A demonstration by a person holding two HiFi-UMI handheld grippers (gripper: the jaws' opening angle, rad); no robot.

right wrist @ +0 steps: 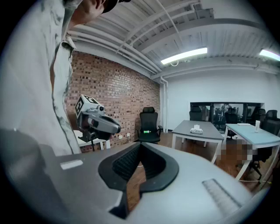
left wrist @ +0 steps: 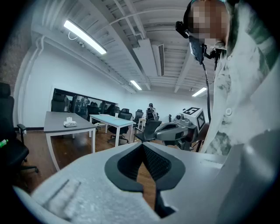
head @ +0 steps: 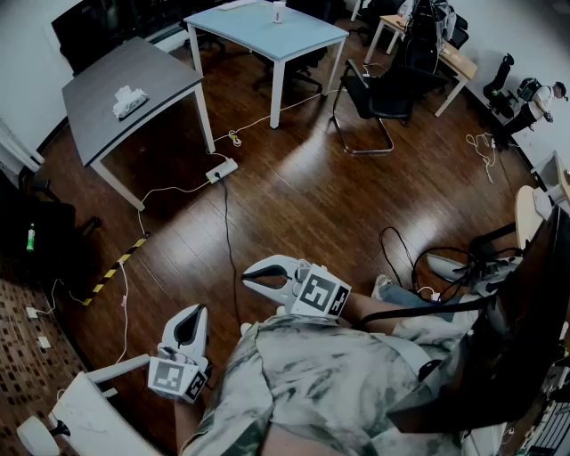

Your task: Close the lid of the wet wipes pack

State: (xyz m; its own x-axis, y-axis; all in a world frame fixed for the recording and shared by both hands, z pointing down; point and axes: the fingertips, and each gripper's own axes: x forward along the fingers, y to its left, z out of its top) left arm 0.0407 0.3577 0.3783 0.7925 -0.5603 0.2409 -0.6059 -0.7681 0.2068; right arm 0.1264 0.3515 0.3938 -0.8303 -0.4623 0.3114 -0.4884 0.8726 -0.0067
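The wet wipes pack [head: 129, 101] is a small white pack lying on the grey table [head: 160, 76] far across the room. It also shows small in the left gripper view [left wrist: 70, 124] and in the right gripper view [right wrist: 197, 130]; its lid is too far off to read. My left gripper [head: 197, 309] is held low by the person's body, shut with nothing in it [left wrist: 142, 144]. My right gripper [head: 246, 278] is held beside it, also shut and empty [right wrist: 140, 144]. Both are well short of the table.
A light blue table [head: 267, 31] with a cup [head: 279, 12] stands behind the grey one. A black chair [head: 378, 98] is at right. A power strip [head: 222, 169] and cables [head: 227, 232] lie on the wooden floor. A white chair [head: 85, 414] is at lower left.
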